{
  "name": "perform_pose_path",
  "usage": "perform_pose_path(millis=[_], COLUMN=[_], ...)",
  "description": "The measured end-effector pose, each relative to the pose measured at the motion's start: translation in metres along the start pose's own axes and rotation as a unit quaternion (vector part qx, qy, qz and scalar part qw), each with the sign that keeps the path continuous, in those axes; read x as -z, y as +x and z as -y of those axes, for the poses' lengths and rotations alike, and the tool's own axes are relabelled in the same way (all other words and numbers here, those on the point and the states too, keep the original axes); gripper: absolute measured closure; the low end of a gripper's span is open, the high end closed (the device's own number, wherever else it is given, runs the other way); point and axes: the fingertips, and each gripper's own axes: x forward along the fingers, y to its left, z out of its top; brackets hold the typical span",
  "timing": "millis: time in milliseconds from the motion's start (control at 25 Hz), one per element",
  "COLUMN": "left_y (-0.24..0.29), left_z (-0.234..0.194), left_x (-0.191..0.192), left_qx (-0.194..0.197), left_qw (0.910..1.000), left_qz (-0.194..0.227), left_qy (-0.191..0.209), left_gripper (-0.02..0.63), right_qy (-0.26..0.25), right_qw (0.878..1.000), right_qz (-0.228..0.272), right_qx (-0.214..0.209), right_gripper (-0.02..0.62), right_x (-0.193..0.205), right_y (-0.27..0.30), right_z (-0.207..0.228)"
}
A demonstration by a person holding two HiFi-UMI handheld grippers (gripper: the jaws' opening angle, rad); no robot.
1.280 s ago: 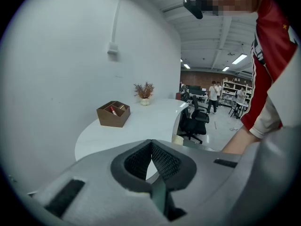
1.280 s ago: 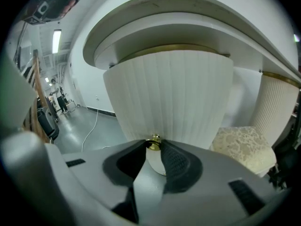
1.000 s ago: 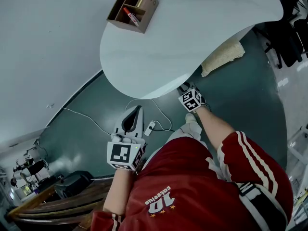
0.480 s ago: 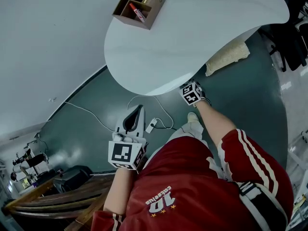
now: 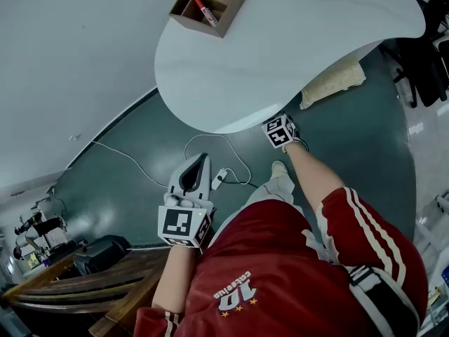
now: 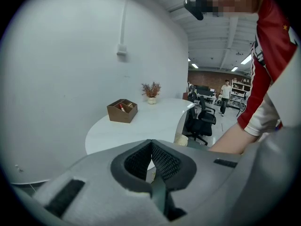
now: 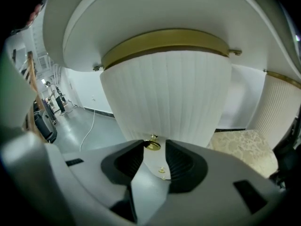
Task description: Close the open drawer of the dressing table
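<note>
If the pads glance off the knob: the right gripper could skid along the ribbed drawer front and mark it, or push askew so the drawer jams. The curved face and the small round knob give little to bear on.
If the push comes too high: the gripper's body may knock the underside of the table, which overhangs it closely in the head view.
State of the right gripper: the jaws are apart and have just been opening. The knob sits between their tips, close by the left pad, and is not squeezed.
State of the left gripper: the jaws are closed together with nothing between them. It is held well back from the table.
Drawer position: under the table top, directly ahead of the right gripper, with its front filling that view. The top hides it from the head view.
How far out the drawer stands: cannot tell from these views.
Likely step: releasing the knob, or setting up to press the front home.
</note>
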Motion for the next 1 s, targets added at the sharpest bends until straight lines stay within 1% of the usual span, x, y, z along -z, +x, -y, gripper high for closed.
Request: perform_pose_path(millis=[160, 320, 480, 640, 720, 800, 1000], left_y=[-0.004, -0.010, -0.017, -0.019, -0.020, -0.025, -0.047], left_z=[0.005, 0.006, 0.008, 0.010, 0.014, 0.019, 0.022], left_x=[0.001, -0.001, 0.003, 0.021, 0.025, 0.024, 0.025], left_qx=[0.006, 0.006, 0.015, 0.025, 0.032, 0.040, 0.051], left_qw=[1.0000, 0.9998, 0.9992, 0.9975, 0.9965, 0.9963, 0.9953], left_qz=[0.004, 0.015, 0.028, 0.039, 0.049, 0.059, 0.082], left_qy=[-0.001, -0.013, -0.023, -0.053, -0.059, -0.048, 0.000], left_gripper=[0.601, 0.601, 0.601, 0.601, 0.601, 0.601, 0.601], right_qy=[-0.002, -0.003, -0.003, -0.011, -0.013, -0.013, -0.015], right_qw=[1.000, 1.000, 1.000, 0.999, 0.999, 0.999, 0.997], right_qz=[0.001, -0.007, -0.002, -0.001, 0.005, 0.009, 0.018], right_qx=[0.003, 0.008, 0.025, 0.038, 0.040, 0.047, 0.079], right_gripper=[0.456, 0.457, 0.462, 0.462, 0.463, 0.463, 0.465], right_x=[0.001, 0.007, 0.007, 0.013, 0.016, 0.018, 0.016], right_y=[-0.011, -0.027, -0.046, -0.072, -0.091, -0.112, -0.168], right_z=[-0.001, -0.002, -0.001, -0.009, -0.018, -0.027, -0.042])
